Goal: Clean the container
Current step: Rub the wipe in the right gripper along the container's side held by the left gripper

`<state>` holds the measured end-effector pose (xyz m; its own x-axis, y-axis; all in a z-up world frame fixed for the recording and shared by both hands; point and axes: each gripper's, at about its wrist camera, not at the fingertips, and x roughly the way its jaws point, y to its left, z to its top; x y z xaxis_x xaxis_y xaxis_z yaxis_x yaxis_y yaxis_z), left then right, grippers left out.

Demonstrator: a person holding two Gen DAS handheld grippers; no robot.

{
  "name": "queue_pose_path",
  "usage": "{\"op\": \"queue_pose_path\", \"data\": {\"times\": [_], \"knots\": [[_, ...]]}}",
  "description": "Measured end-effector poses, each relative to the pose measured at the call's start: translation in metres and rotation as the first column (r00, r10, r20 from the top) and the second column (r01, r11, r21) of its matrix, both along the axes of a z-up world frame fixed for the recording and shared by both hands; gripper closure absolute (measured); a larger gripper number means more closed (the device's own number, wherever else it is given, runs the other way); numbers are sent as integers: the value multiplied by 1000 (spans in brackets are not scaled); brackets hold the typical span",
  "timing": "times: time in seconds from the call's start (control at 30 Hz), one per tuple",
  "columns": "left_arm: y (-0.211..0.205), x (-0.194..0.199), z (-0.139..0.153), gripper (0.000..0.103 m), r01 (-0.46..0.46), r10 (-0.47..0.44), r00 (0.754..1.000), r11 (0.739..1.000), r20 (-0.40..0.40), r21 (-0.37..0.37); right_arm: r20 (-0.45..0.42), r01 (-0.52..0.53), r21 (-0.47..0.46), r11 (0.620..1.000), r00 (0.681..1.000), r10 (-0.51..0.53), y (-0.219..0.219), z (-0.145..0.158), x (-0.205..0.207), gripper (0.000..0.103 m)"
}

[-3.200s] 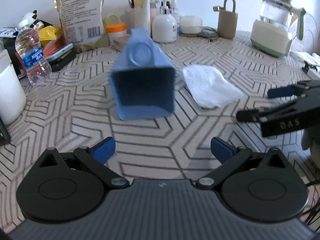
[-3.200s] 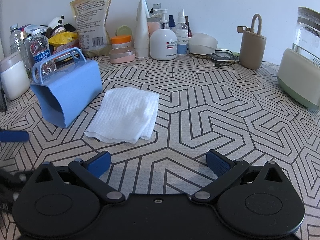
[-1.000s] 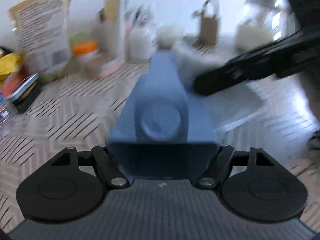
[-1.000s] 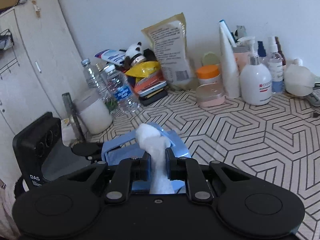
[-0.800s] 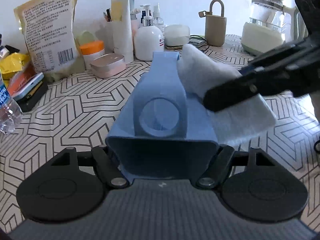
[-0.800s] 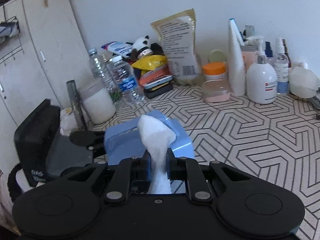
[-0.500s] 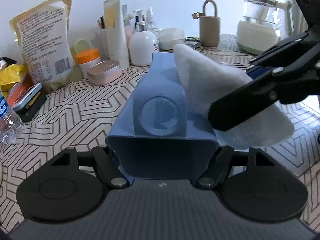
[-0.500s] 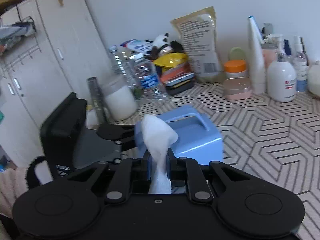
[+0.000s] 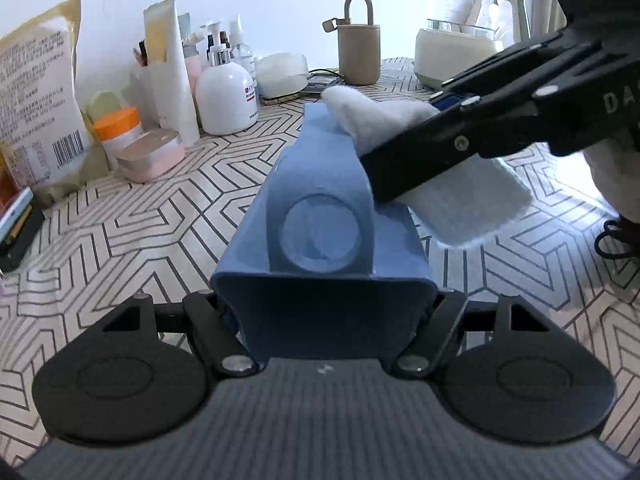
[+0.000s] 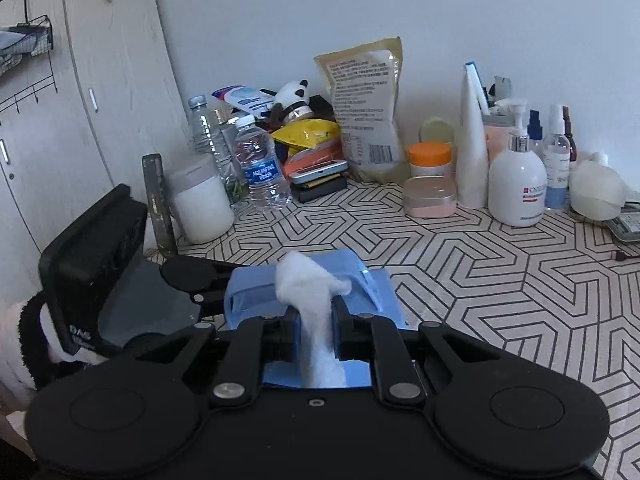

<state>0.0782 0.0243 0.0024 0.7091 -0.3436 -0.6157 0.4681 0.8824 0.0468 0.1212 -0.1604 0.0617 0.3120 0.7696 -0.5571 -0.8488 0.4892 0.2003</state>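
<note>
Gripping one blue container: left claw | pinching one white cloth: right claw

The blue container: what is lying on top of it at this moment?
A white cloth, pinched by the right gripper, lies over the top of the blue container, near its handle. The left gripper clamps the open end. The surface under the cloth is hidden.

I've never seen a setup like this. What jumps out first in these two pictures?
The blue container, clamped at its open end in the left gripper at the bottom of the left view. Next, the white cloth pinched in the right gripper, lying across the container's top. Behind them, bottles, jars and a large food pouch crowd the back of the patterned table.
</note>
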Motion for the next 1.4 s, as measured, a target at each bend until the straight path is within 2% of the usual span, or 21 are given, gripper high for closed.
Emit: {"op": "queue_pose_path", "data": {"times": [0.13, 0.27, 0.4, 0.63, 0.83, 0.93, 1.1, 1.17, 1.23, 1.3, 1.4], "knots": [[3, 1, 1, 30, 5, -5, 1000, 1000, -14, -17, -33, -50, 27, 998, 998, 51, 2, 0, -2, 86], [1, -1, 2, 30, 3, -3, 1000, 1000, -4, -3, -77, -99, 63, 993, 992, 104, 5, -3, -3, 86], [0, -2, 2, 30, -1, 1, 1000, 1000, 2, 4, -88, -110, 82, 991, 989, 117, -3, -5, -9, 86], [-1, -4, 2, 29, -9, 9, 1000, 1000, 12, 16, -64, 11, 57, 998, 998, -7, -20, -7, -1, 86], [-2, -5, 3, 29, -12, 11, 1000, 1000, 17, 21, -111, 42, 46, 998, 993, -37, -30, -20, 7, 86], [-2, -6, 3, 29, -13, 12, 1000, 1000, 19, 22, -120, 23, 59, 998, 993, -16, -28, -21, 6, 86], [-1, -5, 3, 29, -16, 16, 1000, 1000, 16, 17, -121, -58, 158, 986, 990, 77, -29, -12, -1, 83], [0, -5, 3, 29, -19, 19, 1000, 1000, 11, 11, -128, -66, 163, 984, 988, 88, -29, -12, -1, 79], [0, -4, 3, 28, -21, 21, 1000, 1000, 8, 8, -127, -41, 126, 991, 990, 57, -28, -15, 0, 59], [0, -4, 3, 28, -22, 22, 1000, 1000, 8, 9, -114, 11, 88, 996, 993, -1, -29, -17, 3, 50], [0, -4, 3, 28, -23, 23, 1000, 1000, 7, 8, -136, 41, 94, 995, 990, -28, -33, -18, 8, 43]]}}
